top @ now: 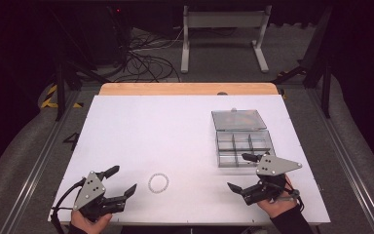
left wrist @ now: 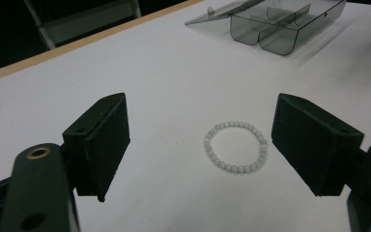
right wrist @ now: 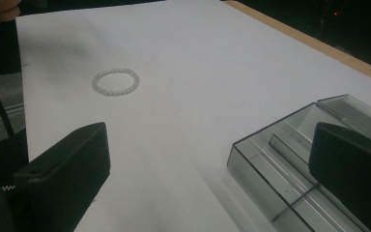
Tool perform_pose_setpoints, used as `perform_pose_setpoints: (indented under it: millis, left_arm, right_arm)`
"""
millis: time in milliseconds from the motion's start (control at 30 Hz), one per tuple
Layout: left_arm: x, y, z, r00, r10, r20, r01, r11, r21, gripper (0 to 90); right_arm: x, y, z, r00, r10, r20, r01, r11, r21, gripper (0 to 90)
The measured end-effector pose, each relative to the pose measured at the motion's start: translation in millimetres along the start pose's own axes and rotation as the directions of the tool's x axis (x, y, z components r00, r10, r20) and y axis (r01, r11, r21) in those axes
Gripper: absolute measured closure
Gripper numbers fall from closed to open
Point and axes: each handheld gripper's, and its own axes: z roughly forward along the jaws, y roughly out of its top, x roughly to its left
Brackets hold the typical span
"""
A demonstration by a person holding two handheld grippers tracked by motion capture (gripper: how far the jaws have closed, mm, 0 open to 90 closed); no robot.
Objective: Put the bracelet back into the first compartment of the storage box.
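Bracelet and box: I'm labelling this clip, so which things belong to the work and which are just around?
In the job:
bead bracelet
open compartment box
left gripper, open
right gripper, open

Just around:
metal stand
floor cables

- The clear box runs off the bottom and right edges of the right gripper view, one jaw covering part of it.
- In the high view, the right gripper overlaps the box's near edge; compartment contents are too small to tell.
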Motion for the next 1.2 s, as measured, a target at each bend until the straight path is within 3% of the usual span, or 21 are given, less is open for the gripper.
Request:
perform_pose_setpoints:
  millis: [333,800,1000,1200]
  left_arm:
    - [-0.1,-0.1,0.3,1.0,0.0,0.002,0.0,1.0,0.0,22.1]
    - [0.3,-0.1,0.9,1.0,0.006,0.002,-0.006,1.0,0.006,22.1]
    - [0.0,0.0,1.0,1.0,0.006,0.001,-0.006,1.0,0.006,22.1]
    - [-0.2,0.0,1.0,1.0,0.007,0.001,-0.007,1.0,0.006,22.2]
  right_arm:
    - [5.7,19.0,20.3,0.9988,-0.016,-0.046,0.017,1.0,0.009,1.3]
    - [15.2,31.4,37.4,0.9956,-0.044,-0.083,0.045,0.999,0.015,1.1]
    - [19.7,35.1,39.0,0.997,-0.021,-0.074,0.023,0.999,0.03,6.6]
    - [26.7,42.9,50.4,0.9945,0.039,-0.097,-0.034,0.998,0.057,17.3]
